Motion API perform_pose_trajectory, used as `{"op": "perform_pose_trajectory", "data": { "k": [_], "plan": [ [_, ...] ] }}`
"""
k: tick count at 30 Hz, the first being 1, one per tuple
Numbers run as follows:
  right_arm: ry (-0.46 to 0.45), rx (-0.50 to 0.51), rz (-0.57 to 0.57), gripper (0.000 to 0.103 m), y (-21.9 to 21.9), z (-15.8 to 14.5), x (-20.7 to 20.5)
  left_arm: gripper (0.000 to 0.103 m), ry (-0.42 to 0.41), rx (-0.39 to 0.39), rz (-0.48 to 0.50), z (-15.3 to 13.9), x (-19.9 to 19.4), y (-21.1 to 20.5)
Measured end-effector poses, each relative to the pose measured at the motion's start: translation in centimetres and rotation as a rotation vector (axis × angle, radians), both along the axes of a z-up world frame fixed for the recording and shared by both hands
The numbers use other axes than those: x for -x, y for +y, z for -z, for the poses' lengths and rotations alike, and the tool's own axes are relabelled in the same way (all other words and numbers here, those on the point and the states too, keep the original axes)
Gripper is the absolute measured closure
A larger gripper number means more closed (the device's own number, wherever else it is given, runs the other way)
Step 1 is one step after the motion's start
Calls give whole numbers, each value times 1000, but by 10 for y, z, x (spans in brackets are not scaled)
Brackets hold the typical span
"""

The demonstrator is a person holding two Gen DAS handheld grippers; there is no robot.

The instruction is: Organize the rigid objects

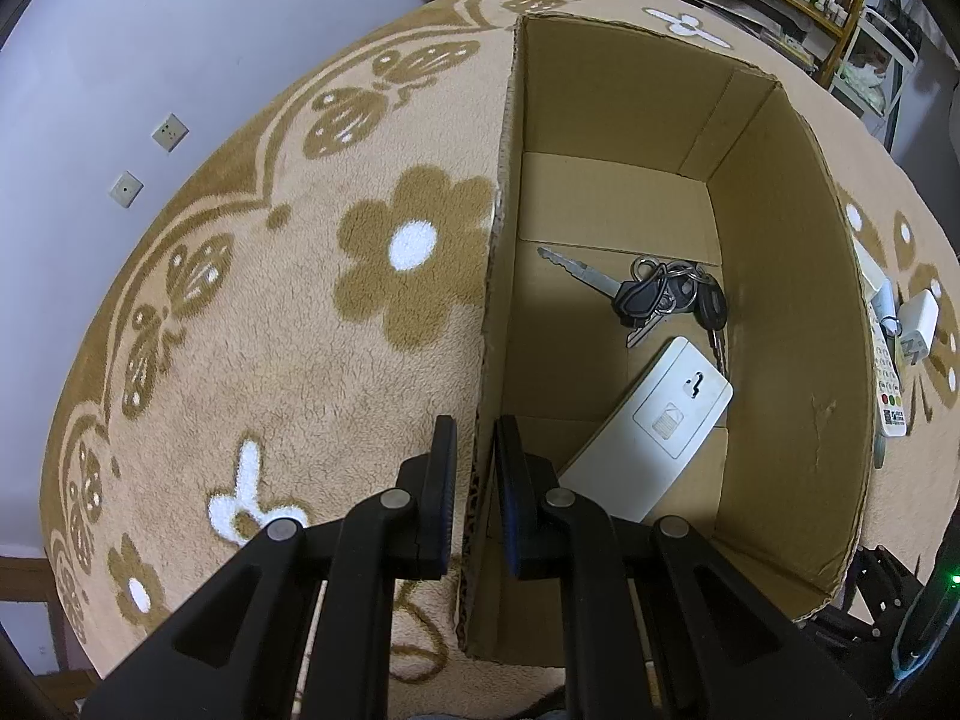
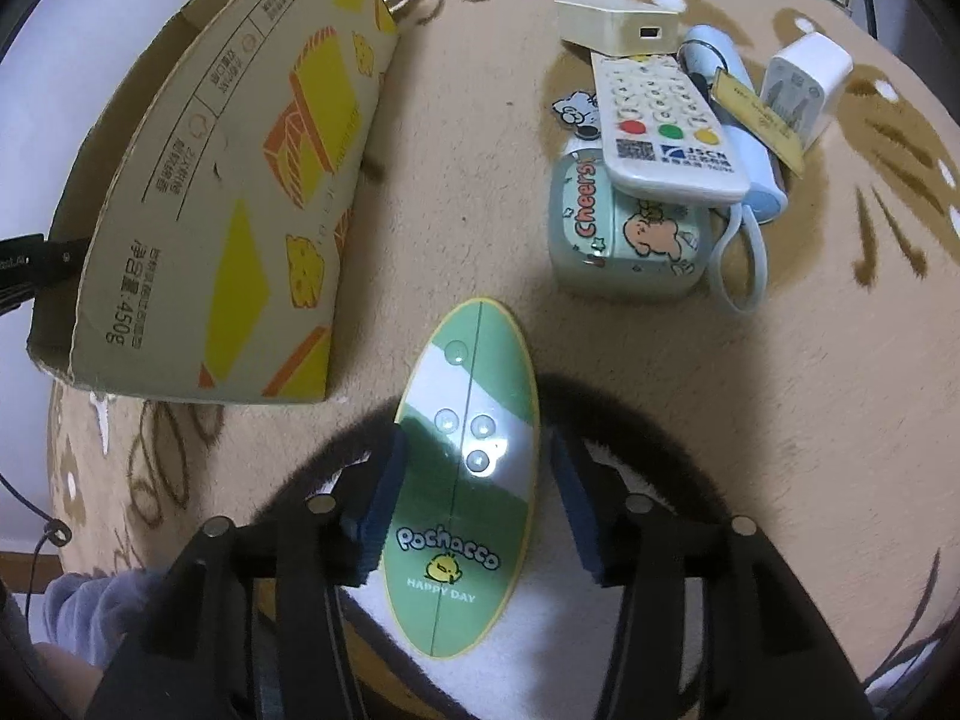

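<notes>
Open cardboard box sitting on plush floral rug, holding a bunch of metal keys and a flat white rectangular device. Left gripper pinching the box's near wall, one finger either side. Right gripper spread wide, straddling a glossy green oval case lying on the rug beside the box, pads not visibly touching. Remote, white charger and mint rounded pouch clustering beyond.

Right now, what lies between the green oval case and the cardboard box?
Only bare carpet separates the green oval case from the cardboard box, in the right wrist view.
</notes>
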State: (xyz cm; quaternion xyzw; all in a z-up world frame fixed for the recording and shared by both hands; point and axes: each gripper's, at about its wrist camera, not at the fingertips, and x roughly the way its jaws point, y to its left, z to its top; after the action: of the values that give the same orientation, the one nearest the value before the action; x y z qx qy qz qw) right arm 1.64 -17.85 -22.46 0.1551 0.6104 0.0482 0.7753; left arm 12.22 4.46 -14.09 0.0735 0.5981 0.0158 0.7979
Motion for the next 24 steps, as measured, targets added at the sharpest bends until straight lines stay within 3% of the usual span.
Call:
{"op": "perform_pose_trajectory", "data": {
  "k": [3,7,11,13,24],
  "plan": [
    [-1,-8,4,26,7,4,-1,91,0,1,-1,0,0,0],
    [-3,86,-27,25,24,8,0,91,1,4,-2,0,0,0],
    [-27,228,-68,37,43,9,6,91,0,1,1,0,0,0],
    [-41,226,-56,43,43,6,8,91,-1,-1,1,0,0,1],
    [-206,191,23,43,16,-31,21,91,-1,15,-2,-1,1,3]
  ]
}}
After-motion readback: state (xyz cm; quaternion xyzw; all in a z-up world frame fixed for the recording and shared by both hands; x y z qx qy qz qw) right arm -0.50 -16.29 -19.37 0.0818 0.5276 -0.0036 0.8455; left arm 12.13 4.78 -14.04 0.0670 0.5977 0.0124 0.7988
